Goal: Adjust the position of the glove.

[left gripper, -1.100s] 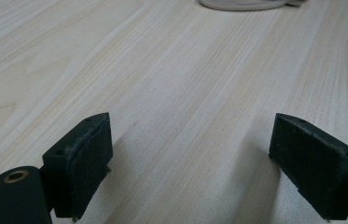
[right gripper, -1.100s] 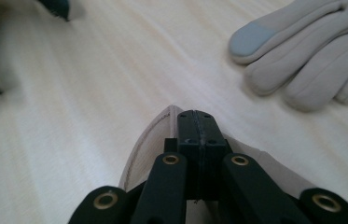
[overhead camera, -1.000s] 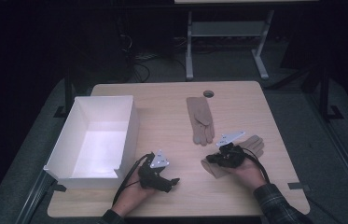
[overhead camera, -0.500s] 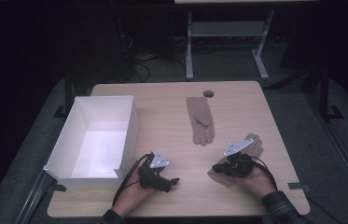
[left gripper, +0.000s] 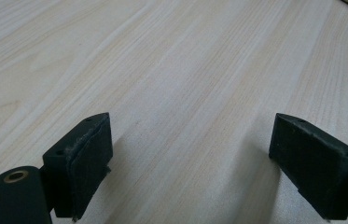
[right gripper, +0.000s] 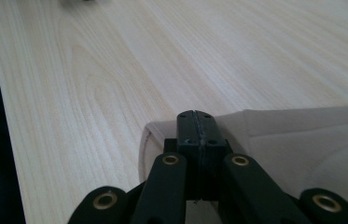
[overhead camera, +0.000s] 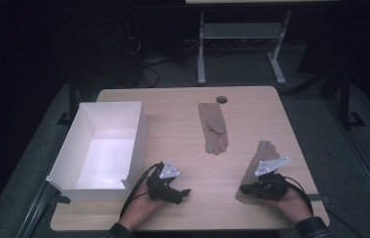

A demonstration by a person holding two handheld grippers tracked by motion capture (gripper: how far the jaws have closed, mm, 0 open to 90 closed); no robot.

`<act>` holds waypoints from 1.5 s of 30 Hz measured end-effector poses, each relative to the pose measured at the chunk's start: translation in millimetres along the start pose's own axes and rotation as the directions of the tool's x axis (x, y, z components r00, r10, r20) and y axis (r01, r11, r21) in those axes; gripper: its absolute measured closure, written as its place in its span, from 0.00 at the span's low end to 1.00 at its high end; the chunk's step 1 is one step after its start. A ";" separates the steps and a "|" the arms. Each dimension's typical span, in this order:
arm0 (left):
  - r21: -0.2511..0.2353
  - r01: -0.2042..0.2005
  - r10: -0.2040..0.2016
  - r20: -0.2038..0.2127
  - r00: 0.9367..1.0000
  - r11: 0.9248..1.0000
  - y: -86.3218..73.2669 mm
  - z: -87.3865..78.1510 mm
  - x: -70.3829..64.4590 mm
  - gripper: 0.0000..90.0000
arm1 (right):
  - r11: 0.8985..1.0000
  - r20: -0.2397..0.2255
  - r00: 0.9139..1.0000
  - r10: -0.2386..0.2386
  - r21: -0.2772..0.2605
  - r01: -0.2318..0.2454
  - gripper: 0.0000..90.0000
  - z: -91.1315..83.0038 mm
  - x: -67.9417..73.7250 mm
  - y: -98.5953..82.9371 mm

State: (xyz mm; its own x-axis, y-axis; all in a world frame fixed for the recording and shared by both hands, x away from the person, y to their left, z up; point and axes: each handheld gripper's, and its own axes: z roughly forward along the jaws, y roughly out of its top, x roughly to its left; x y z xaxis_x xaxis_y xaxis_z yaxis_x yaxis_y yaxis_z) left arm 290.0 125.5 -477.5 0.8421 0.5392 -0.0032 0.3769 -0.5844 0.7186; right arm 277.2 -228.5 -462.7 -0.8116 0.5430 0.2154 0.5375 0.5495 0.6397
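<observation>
Two tan gloves lie on the wooden table (overhead camera: 172,124). One glove (overhead camera: 213,128) lies flat at the middle back. Near the front right, the other glove (overhead camera: 261,157) (right gripper: 302,144) has its cuff edge pinched between the jaws of my right gripper (overhead camera: 246,189) (right gripper: 196,122), which is shut on it. My left gripper (overhead camera: 185,193) (left gripper: 195,158) rests low over bare wood near the front edge, jaws wide open with nothing between them.
A white open box (overhead camera: 104,148) stands at the table's left side, close to my left gripper. A small round dark hole (overhead camera: 221,99) marks the back of the table. A metal stand (overhead camera: 242,47) and cables are on the floor beyond.
My right gripper has moved right and toward the table's front edge, over the near glove's cuff. The left gripper has stayed put.
</observation>
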 end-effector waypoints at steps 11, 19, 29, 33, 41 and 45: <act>0.001 -0.003 0.003 -0.001 1.000 1.000 0.2 -0.1 0.2 0.14 | 0.990 0.181 0.978 0.101 -0.119 -0.080 1.00 -24.0 -42.3 10.0; 0.000 -0.004 0.004 -0.001 1.000 1.000 0.2 0.0 0.2 0.14 | 0.984 0.258 0.955 0.143 -0.140 -0.110 1.00 -20.0 -68.7 17.8; 0.001 -0.004 0.004 -0.001 1.000 1.000 0.2 -0.1 0.2 0.14 | 0.988 0.266 0.952 0.149 -0.071 -0.135 1.00 -6.7 -74.7 12.7; 0.001 -0.002 0.002 -0.002 1.000 1.000 0.3 -0.1 0.2 0.14 | 0.989 0.242 0.959 0.146 -0.071 -0.133 1.00 -4.1 -72.0 14.2; 0.003 0.001 -0.001 -0.004 1.000 1.000 0.4 -0.4 -0.2 0.14 | 0.994 0.198 0.975 0.098 -0.064 -0.087 1.00 7.7 -61.7 22.8; 0.003 0.002 -0.002 -0.005 1.000 1.000 0.3 -0.3 -0.1 0.14 | 0.996 0.176 0.981 0.079 -0.063 -0.069 1.00 15.6 -54.3 28.8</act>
State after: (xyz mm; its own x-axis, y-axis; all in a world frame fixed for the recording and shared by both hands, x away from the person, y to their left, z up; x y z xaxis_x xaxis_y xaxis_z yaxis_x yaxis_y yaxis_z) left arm 289.9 125.5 -477.0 0.8396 0.5433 -0.0011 0.3797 -0.5854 0.7164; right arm 340.3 -232.3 -467.5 -0.7137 0.6879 0.1323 0.5766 0.4696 0.6686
